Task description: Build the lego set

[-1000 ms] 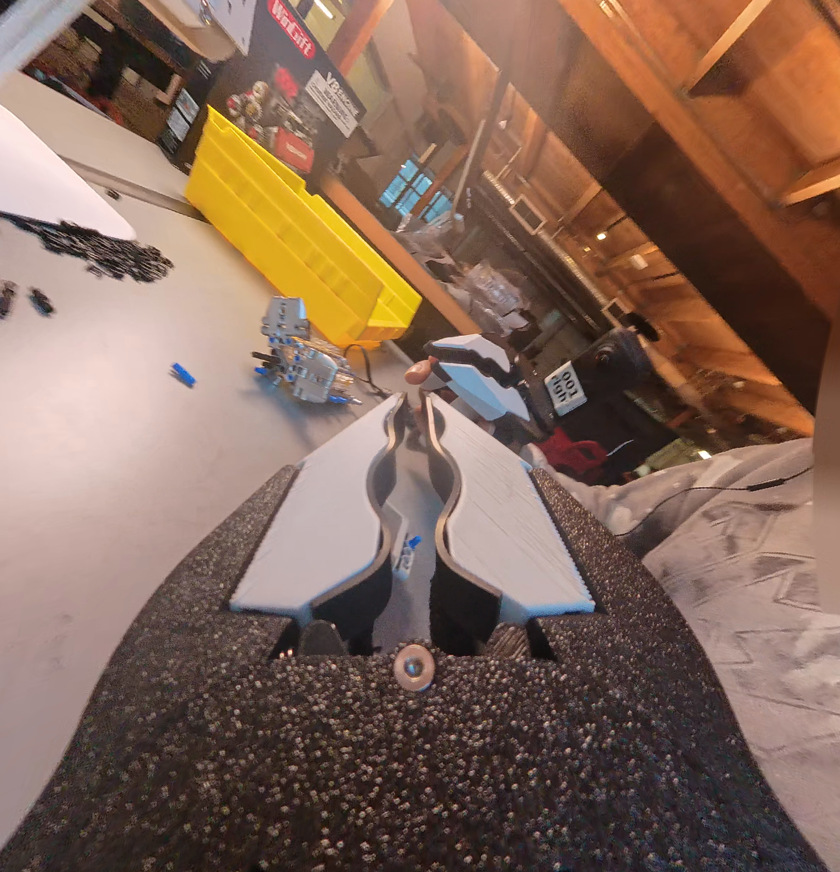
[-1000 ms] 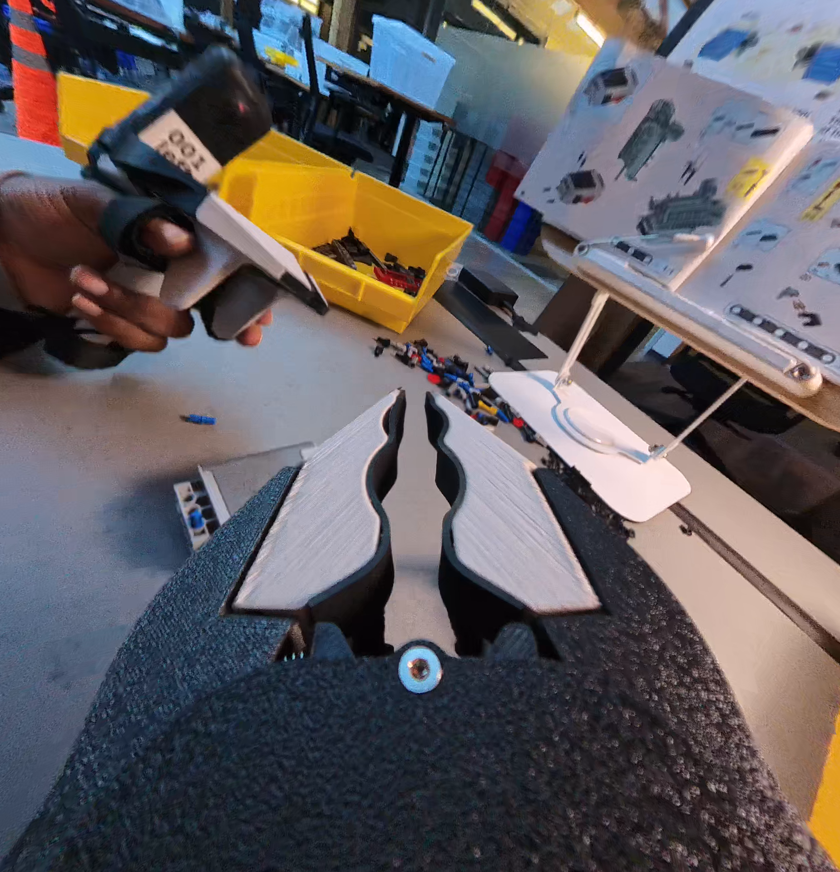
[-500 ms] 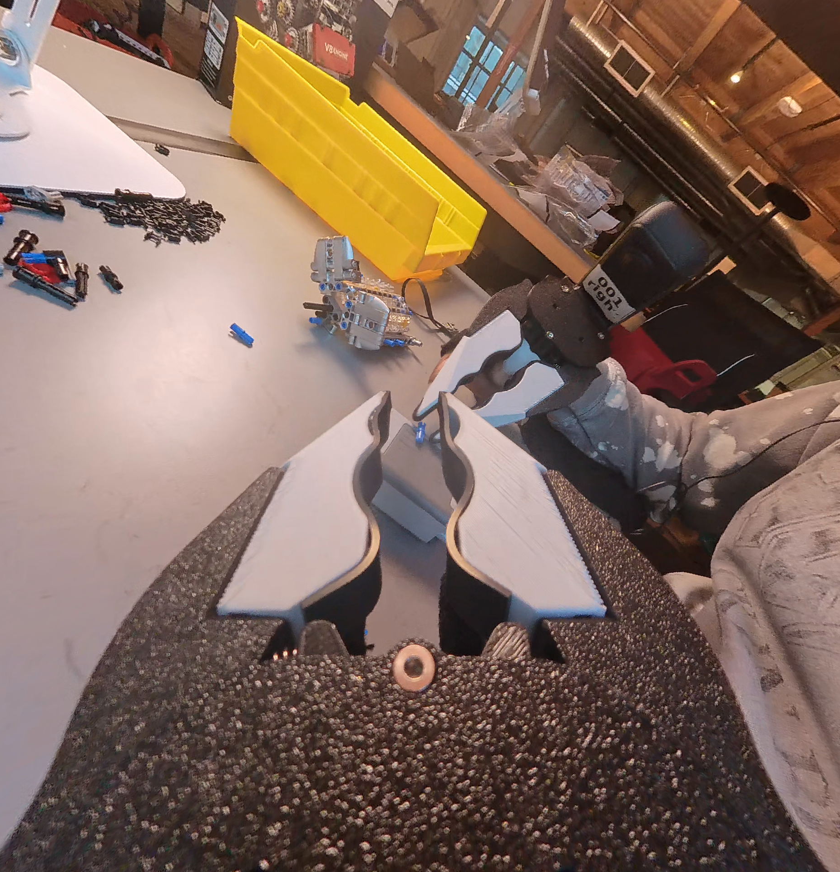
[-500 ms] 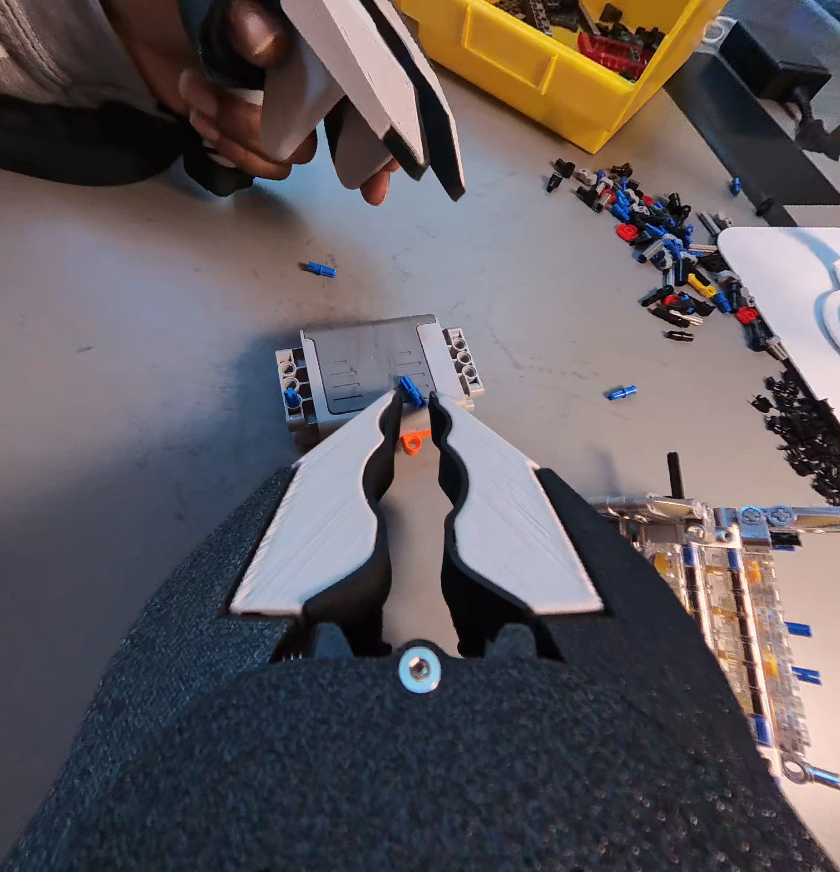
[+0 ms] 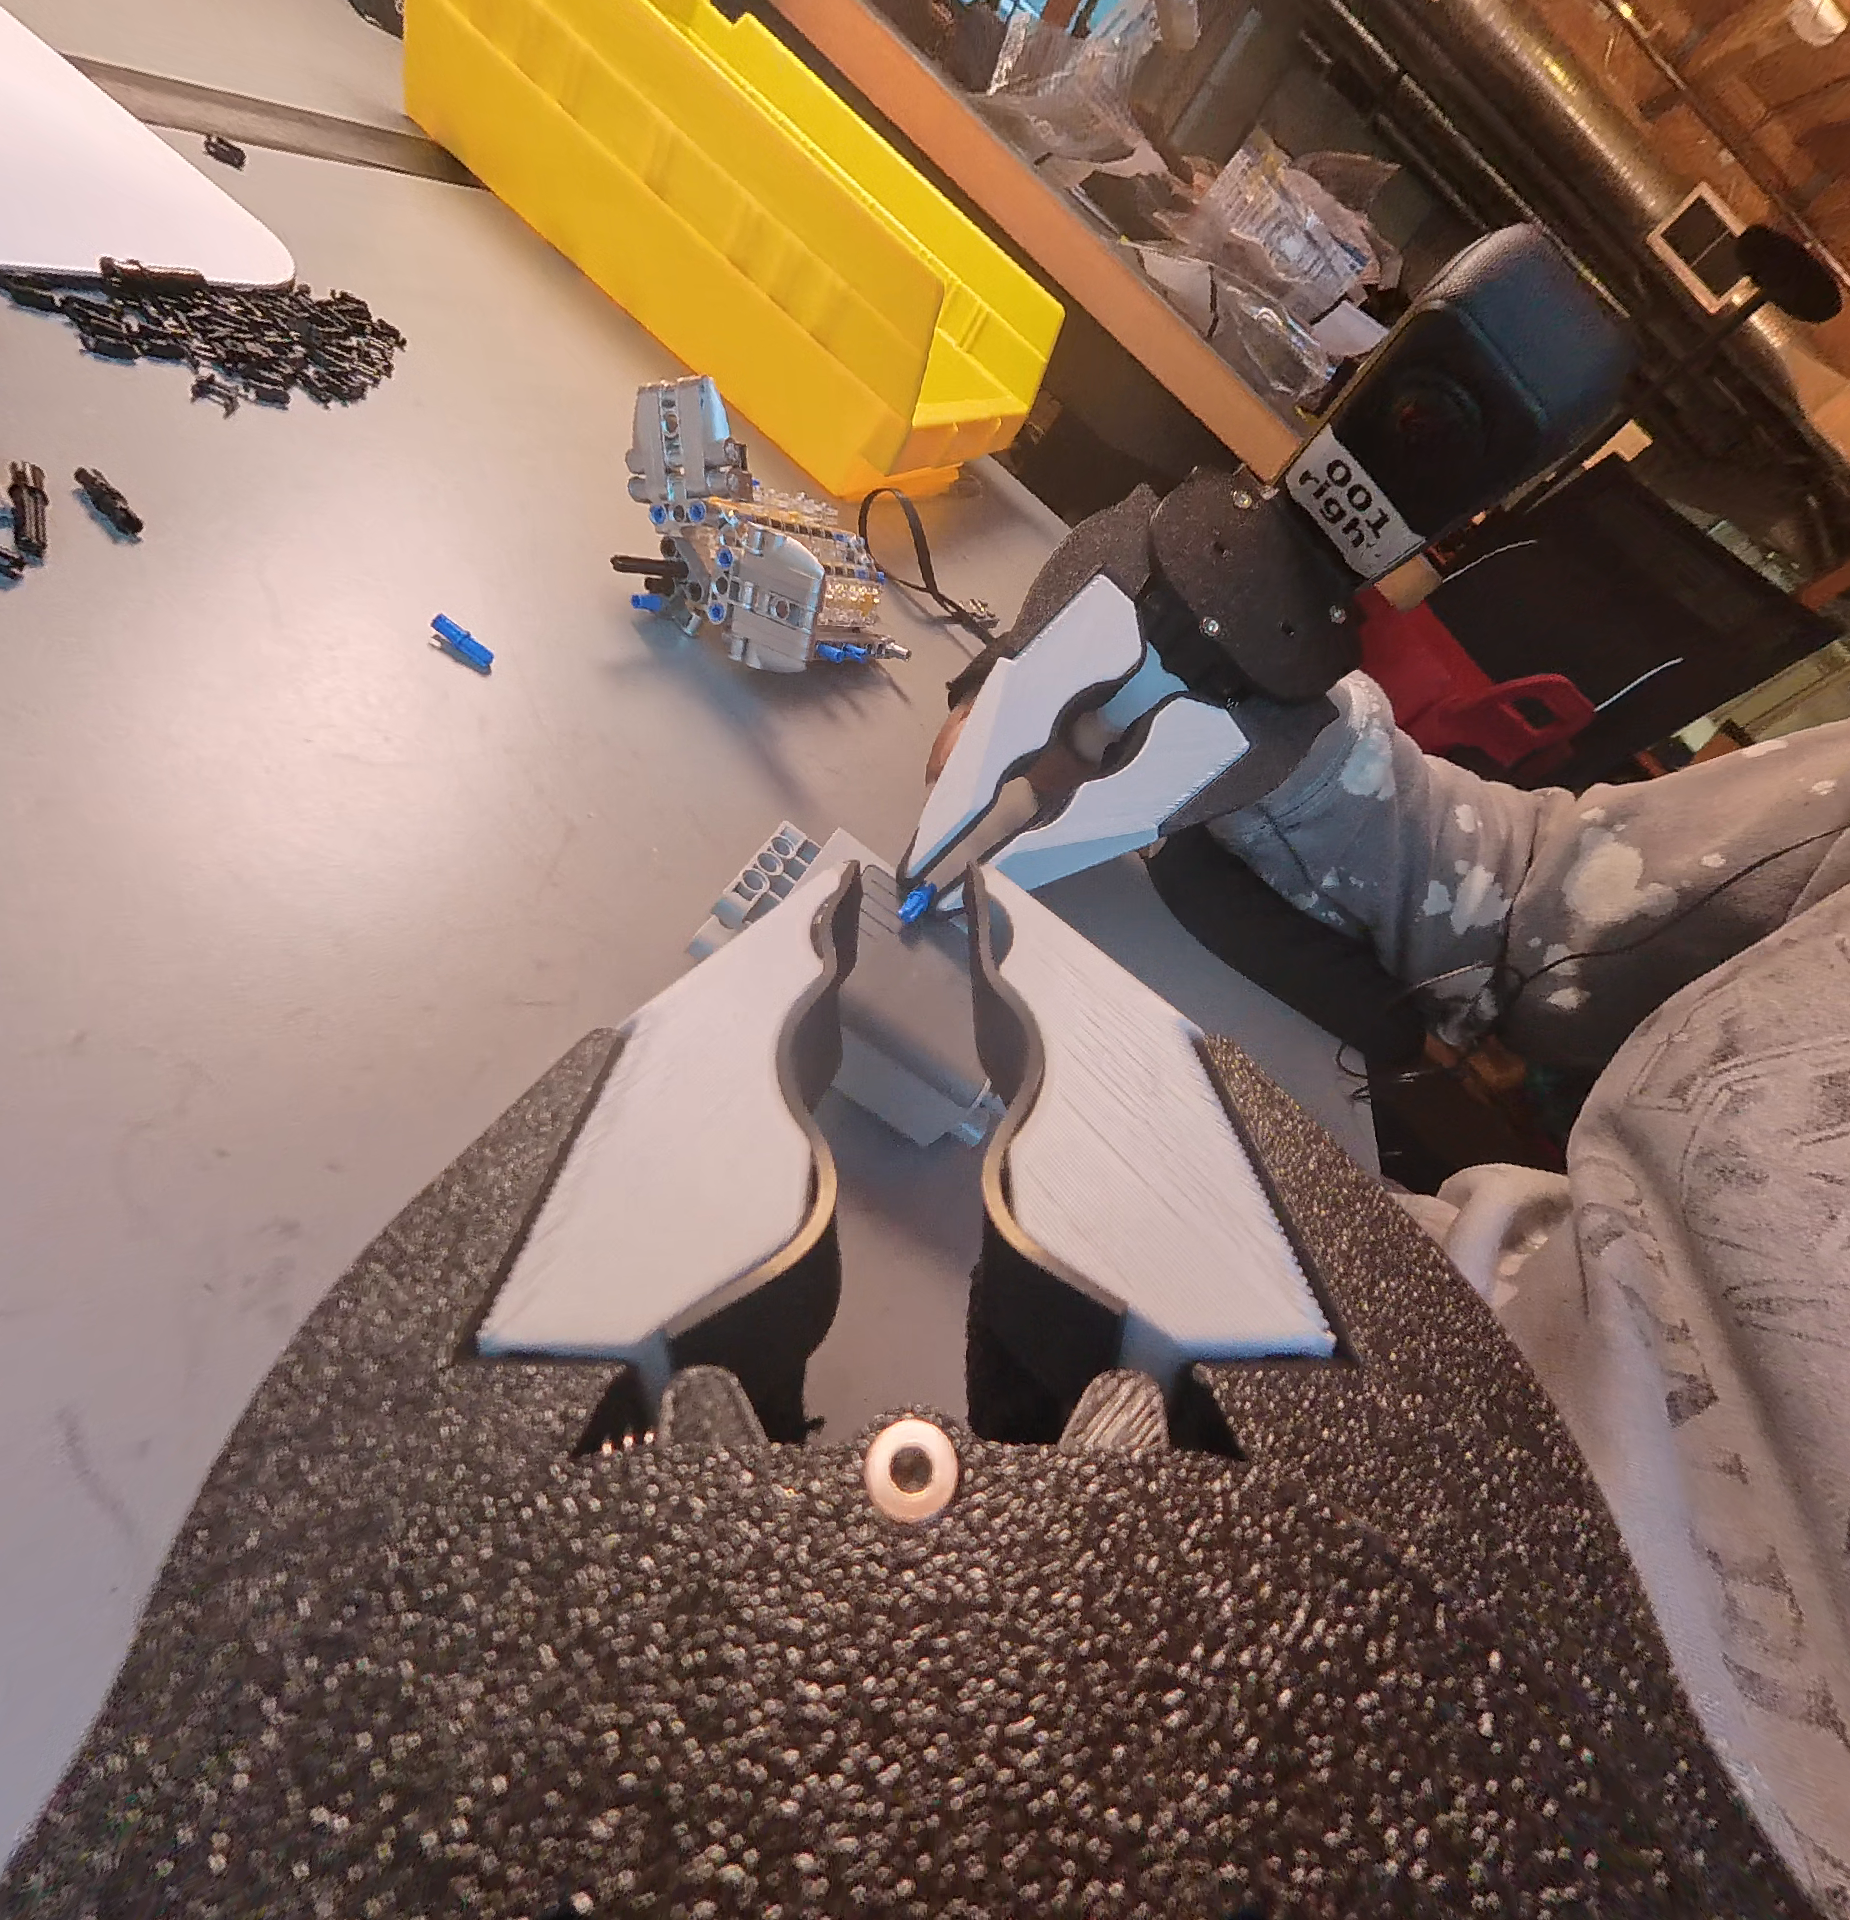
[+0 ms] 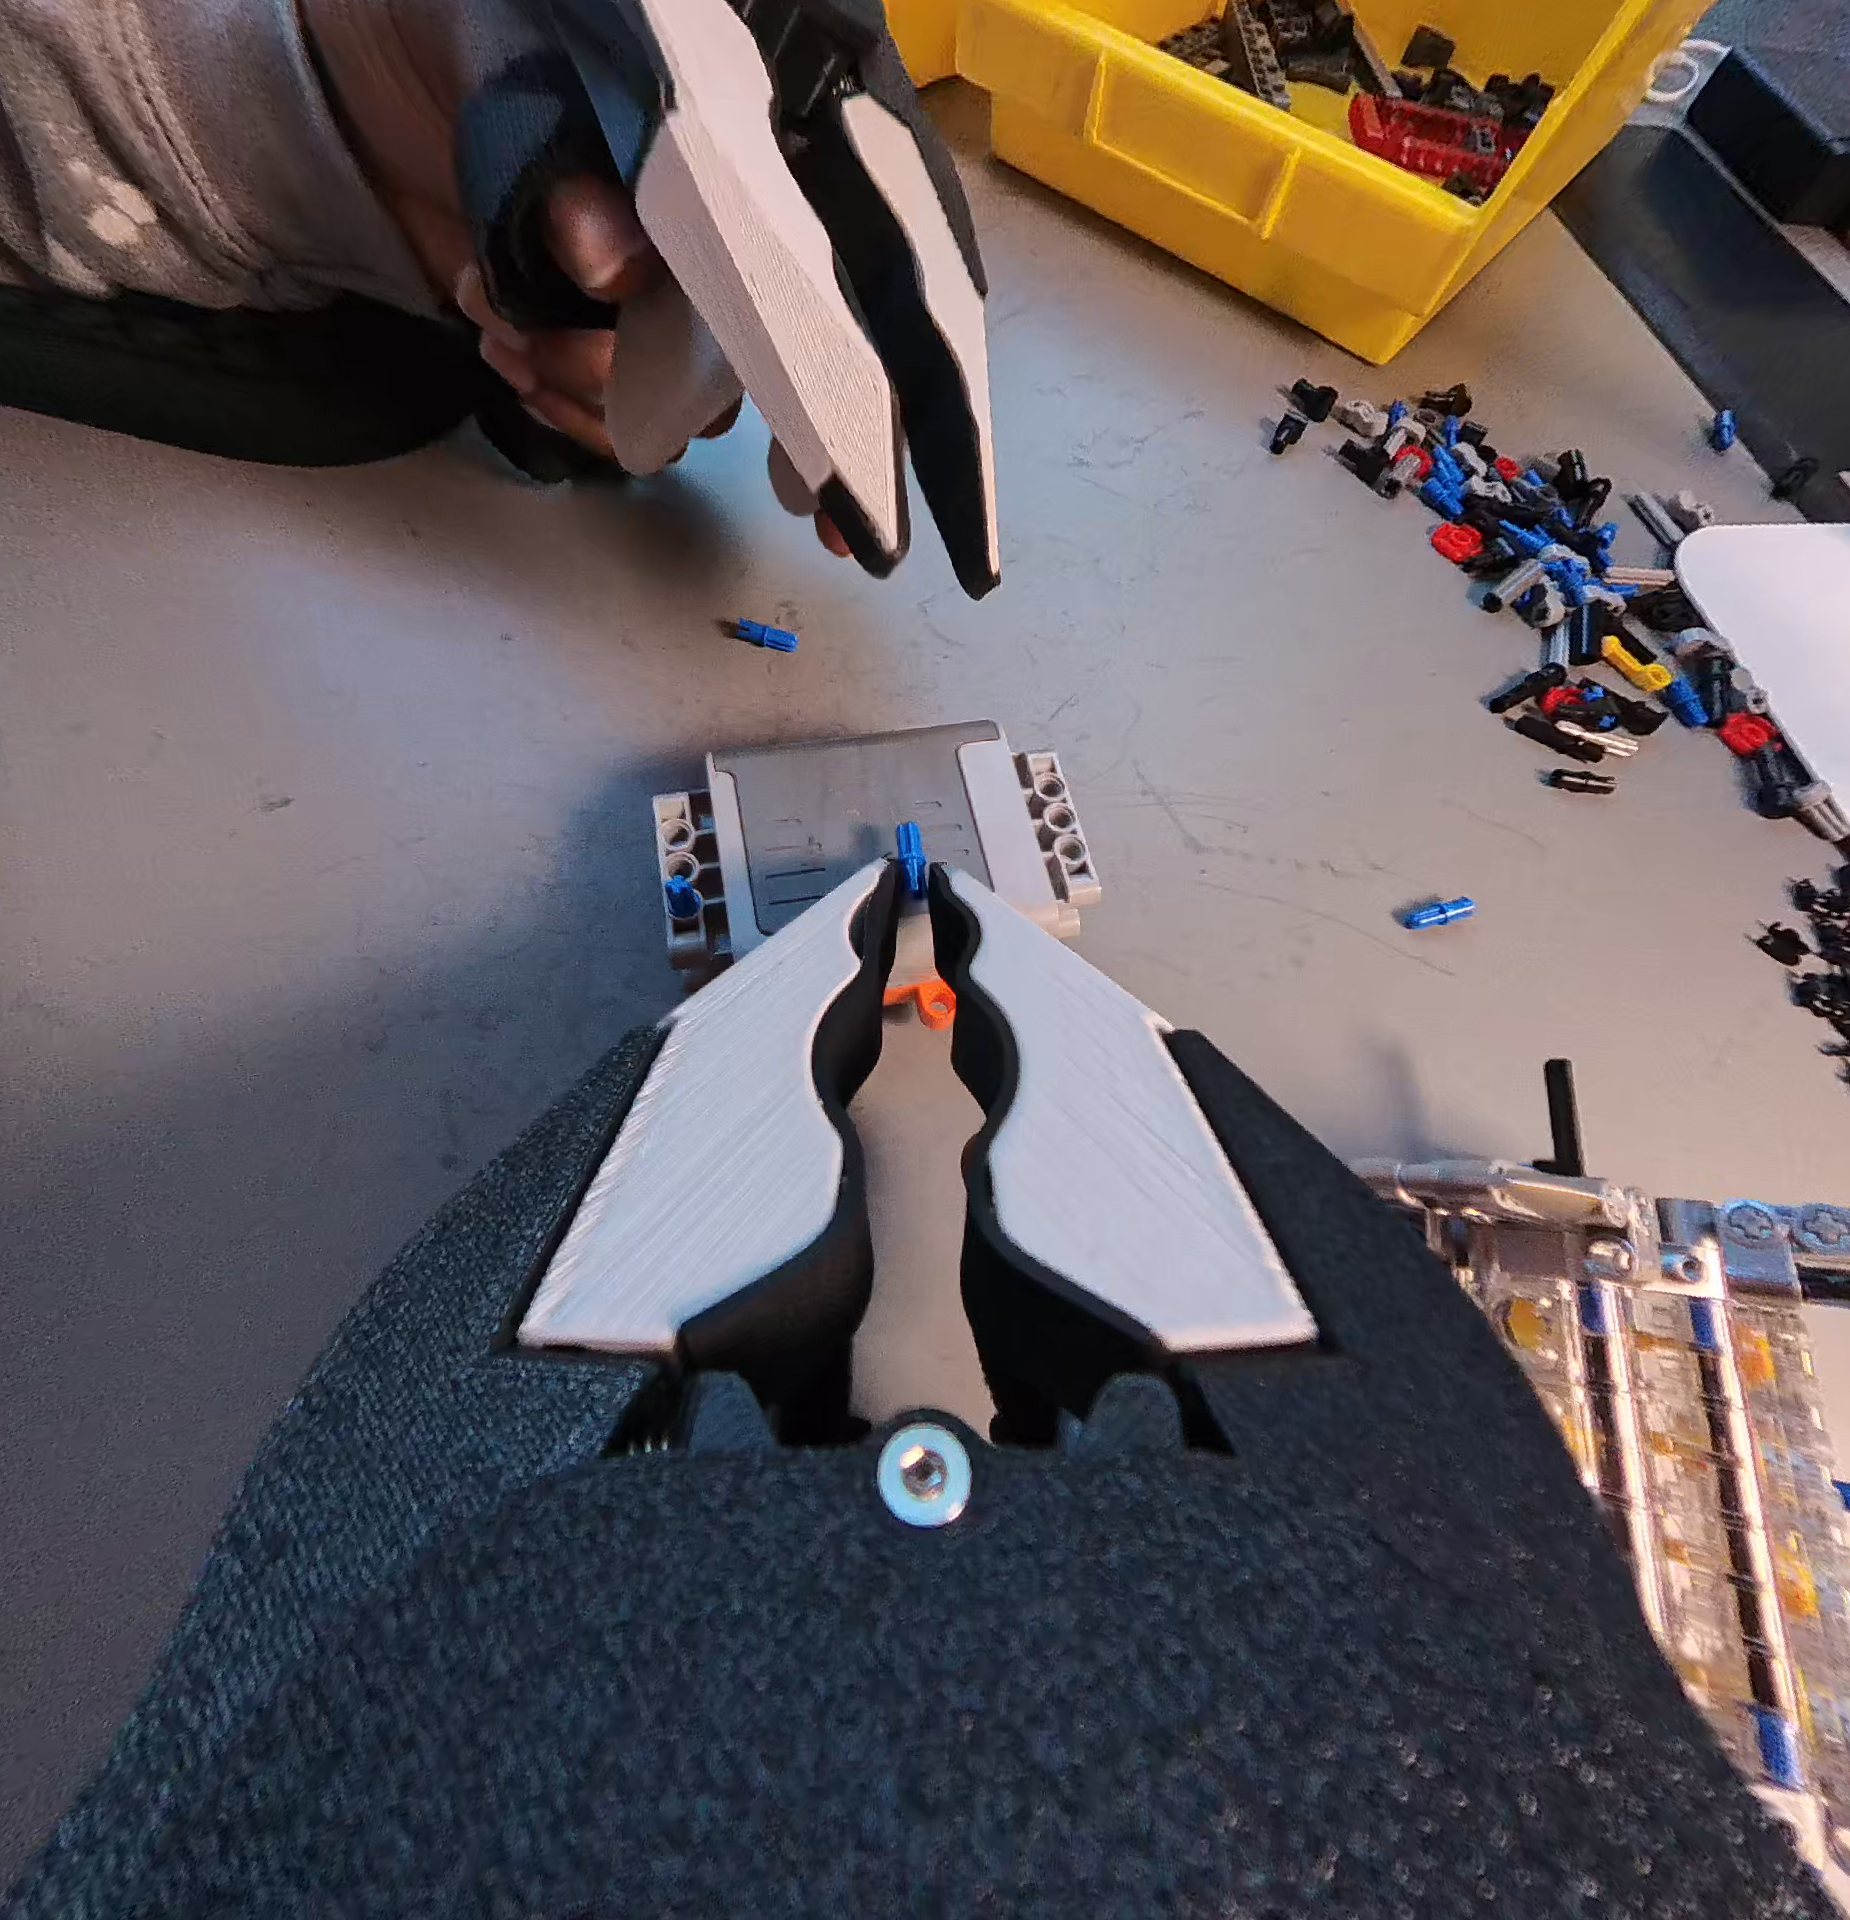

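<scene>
The blue pin point(image 6: 907, 854) is clamped in the very tips of your right gripper point(image 6: 908, 878). Its long axis runs straight on from the fingers, and its free end points out over the top face of the grey block point(image 6: 859, 790). That block lies flat on the table point(image 6: 277, 831), directly under and ahead of the pin. Your left gripper point(image 6: 929, 574) hangs above the block's far side with its fingers spread and nothing between them. A loose blue pin point(image 6: 765, 634) lies just beyond the block, and a pile of small parts point(image 6: 1523, 561) lies towards the yellow bin point(image 6: 1212, 177) at the table's far edge.
</scene>
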The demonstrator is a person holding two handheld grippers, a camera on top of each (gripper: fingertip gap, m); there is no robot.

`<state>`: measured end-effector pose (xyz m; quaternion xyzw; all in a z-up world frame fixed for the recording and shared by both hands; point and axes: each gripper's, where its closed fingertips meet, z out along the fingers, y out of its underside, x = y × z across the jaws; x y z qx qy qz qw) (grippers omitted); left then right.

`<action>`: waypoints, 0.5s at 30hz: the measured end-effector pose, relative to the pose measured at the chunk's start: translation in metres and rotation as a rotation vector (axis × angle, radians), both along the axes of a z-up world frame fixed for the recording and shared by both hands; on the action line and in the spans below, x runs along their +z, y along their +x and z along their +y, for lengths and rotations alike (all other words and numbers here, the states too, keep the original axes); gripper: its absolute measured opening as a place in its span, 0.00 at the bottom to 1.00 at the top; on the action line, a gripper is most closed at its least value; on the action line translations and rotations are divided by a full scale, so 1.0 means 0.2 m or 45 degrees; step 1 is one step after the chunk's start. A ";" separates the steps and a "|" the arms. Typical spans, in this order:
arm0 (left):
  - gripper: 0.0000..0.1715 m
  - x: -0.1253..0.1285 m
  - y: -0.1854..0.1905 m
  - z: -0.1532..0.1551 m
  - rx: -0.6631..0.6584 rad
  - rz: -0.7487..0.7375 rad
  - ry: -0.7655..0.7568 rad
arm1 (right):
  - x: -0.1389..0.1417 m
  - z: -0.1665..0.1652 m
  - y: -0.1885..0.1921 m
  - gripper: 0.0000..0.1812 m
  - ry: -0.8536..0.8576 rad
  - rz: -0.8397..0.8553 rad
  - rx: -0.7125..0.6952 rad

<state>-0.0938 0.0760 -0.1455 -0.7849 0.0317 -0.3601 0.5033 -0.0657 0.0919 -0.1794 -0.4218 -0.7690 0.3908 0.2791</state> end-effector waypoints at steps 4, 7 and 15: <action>0.11 -0.01 0.05 -0.02 -0.069 0.114 0.038 | 0.16 -0.05 0.00 0.03 -0.140 0.185 0.015; 0.10 0.05 0.14 -0.05 -0.174 0.120 0.127 | 0.24 -0.09 0.00 0.03 -0.174 0.273 0.045; 0.03 0.12 0.21 -0.09 -0.247 0.122 0.231 | 0.28 -0.16 0.03 0.02 -0.199 0.320 0.115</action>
